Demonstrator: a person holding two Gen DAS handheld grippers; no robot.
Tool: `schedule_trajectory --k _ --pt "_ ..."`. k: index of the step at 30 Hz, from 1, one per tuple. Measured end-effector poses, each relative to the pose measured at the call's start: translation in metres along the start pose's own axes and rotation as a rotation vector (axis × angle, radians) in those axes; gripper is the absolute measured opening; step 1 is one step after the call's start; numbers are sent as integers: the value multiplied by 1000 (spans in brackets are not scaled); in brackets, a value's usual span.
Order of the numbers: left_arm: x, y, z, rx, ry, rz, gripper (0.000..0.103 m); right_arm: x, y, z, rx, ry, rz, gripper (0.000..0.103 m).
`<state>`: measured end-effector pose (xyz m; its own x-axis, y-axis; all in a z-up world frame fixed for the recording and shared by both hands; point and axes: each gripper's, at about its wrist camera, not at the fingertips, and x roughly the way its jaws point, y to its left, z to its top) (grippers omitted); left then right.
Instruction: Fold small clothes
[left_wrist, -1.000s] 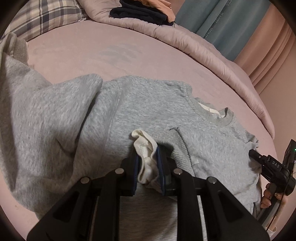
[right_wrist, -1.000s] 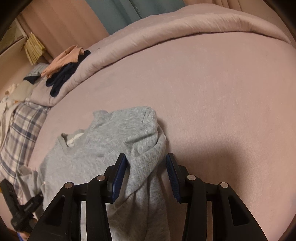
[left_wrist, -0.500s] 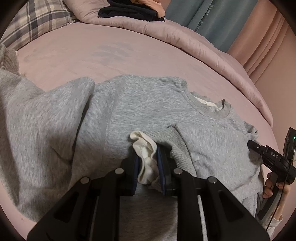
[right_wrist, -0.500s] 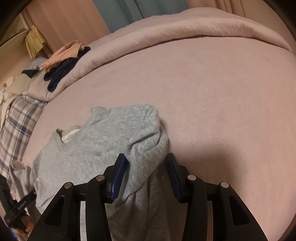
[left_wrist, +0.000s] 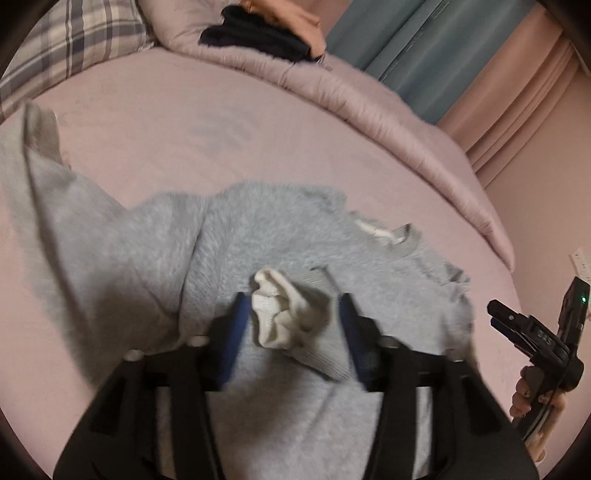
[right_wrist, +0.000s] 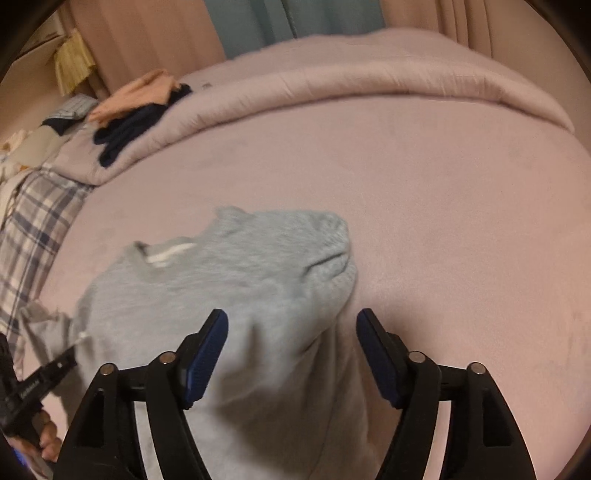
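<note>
A small grey sweatshirt (left_wrist: 258, 236) lies on the pink bed, neck toward the far side; it also shows in the right wrist view (right_wrist: 221, 273). Its sleeve cuff with cream lining (left_wrist: 284, 317) lies bunched on the sweatshirt's body. My left gripper (left_wrist: 291, 332) is open, its jaws standing wide on either side of the cuff and not gripping it. My right gripper (right_wrist: 291, 343) is open above the folded right edge of the sweatshirt; it also shows in the left wrist view (left_wrist: 517, 325) at the far right.
A pink quilt (left_wrist: 369, 107) is rolled along the bed's far side with dark and peach clothes (left_wrist: 266, 33) on it. A plaid pillow (left_wrist: 74, 40) lies at the left. Curtains (left_wrist: 443, 55) hang behind. The pink sheet (right_wrist: 443, 221) stretches to the right.
My left gripper has opened and let go of the cuff, which now lies loose on the sweatshirt. My right gripper has opened wider. Both views are blurred by motion.
</note>
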<state>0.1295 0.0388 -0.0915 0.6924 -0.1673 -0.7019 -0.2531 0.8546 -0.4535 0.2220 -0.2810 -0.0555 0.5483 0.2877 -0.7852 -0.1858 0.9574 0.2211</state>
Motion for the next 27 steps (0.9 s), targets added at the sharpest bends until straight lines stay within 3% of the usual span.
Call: schedule_trajectory --k 3,4,9,21,27 --pt "-25 -4 0 9 -25 -36 70 -33 9 -8 10 -60 28 88" --pt "-31 -5 0 18 -32 -33 76 -46 12 -13 13 -79 44 90" --pt "-60 0 -3 49 -102 11 81 -75 25 -37 25 -136 52 90" --pt "-88 50 -2 -75 -156 31 82 -104 35 -84 142 -193 6 90" --pt "-92 66 1 -117 -175 52 82 -104 41 -94 147 -209 -94 90"
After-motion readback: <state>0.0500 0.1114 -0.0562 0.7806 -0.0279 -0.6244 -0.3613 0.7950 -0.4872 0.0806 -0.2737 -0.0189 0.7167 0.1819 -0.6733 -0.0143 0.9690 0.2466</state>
